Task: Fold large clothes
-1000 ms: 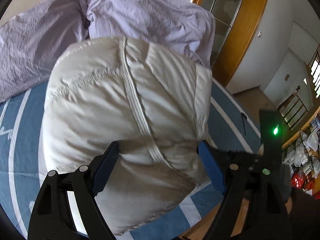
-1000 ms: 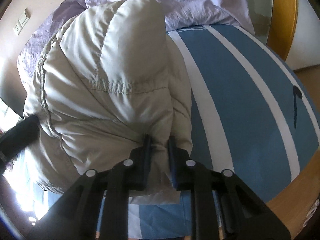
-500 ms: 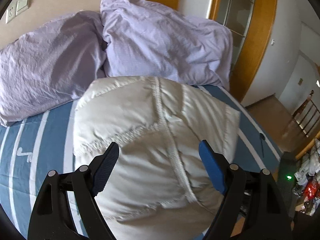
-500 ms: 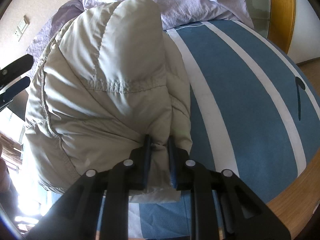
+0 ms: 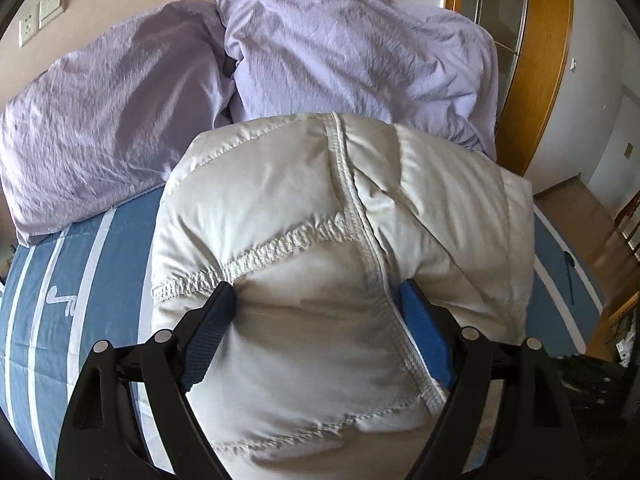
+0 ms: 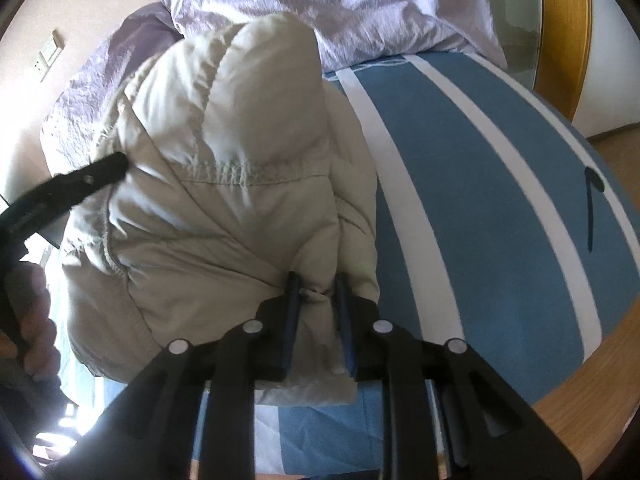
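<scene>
A bed with a blue-and-white striped cover [image 6: 472,184] fills both views, its wooden edge showing at the near side. At the head lie two crumpled lilac pillows [image 5: 352,52], side by side and touching. On the cover, just in front of them, sits the cream puffer jacket [image 5: 320,240] — bundled into a thick, rounded mound with stitched seams running across its top. The left gripper [image 5: 316,300] has its jaws spread wide around the near bulge of the jacket, the blue pads against the fabric on either side. The right gripper [image 6: 318,284] has a small pinch of the jacket's lower edge between narrow jaws that are opening. A hand [image 6: 34,320] shows at the left edge of the right wrist view.
</scene>
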Demonstrator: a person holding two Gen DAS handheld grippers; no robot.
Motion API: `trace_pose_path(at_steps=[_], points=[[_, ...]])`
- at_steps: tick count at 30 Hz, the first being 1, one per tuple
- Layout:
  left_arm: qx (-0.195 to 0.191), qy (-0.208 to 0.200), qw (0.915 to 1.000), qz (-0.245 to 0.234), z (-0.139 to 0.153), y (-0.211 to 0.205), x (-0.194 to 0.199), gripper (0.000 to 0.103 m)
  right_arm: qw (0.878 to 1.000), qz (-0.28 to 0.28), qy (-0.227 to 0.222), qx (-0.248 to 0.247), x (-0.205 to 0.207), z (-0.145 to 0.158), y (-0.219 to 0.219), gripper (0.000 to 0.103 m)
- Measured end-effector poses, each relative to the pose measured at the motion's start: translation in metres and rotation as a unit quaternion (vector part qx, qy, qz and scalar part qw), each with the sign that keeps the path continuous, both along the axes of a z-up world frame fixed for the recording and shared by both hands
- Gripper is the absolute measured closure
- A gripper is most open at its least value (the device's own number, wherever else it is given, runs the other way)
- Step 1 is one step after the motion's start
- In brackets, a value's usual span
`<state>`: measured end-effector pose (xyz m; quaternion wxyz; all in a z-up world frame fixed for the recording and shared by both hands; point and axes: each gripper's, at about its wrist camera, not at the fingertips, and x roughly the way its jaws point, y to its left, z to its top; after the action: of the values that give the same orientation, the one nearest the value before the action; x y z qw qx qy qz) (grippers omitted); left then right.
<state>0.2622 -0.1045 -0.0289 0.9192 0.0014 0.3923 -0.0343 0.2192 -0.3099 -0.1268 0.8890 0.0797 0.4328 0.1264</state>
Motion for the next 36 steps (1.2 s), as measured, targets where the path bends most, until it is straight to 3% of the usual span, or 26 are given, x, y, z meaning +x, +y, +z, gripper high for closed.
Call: trace_pose_path(at_steps=[4,13,24,30,36], points=[[-0.004,0.004,1.0000,0.005,-0.006,0.002,0.005,0.019,1.000,-0.003,-0.015,-0.005,-0.004,0.010,-0.004,0.072],[-0.008,0.010,0.9999,0.005,-0.013,0.001,0.012,0.019,0.998,-0.009,-0.054,0.008,0.000,0.043,-0.014,0.071],[-0.002,0.010,0.9999,0.002,-0.016,-0.001,0.014,0.019,0.994,0.023,-0.107,0.017,0.034,0.083,0.019,0.071],[0.000,0.011,0.9999,0.001,-0.016,-0.002,0.016,0.019,0.992,0.032,-0.120,-0.004,0.055,0.085,0.039,0.071],[0.000,0.008,1.0000,-0.001,-0.016,-0.002,0.017,0.019,0.994,0.027,-0.103,-0.036,0.075,0.064,0.045,0.073]])
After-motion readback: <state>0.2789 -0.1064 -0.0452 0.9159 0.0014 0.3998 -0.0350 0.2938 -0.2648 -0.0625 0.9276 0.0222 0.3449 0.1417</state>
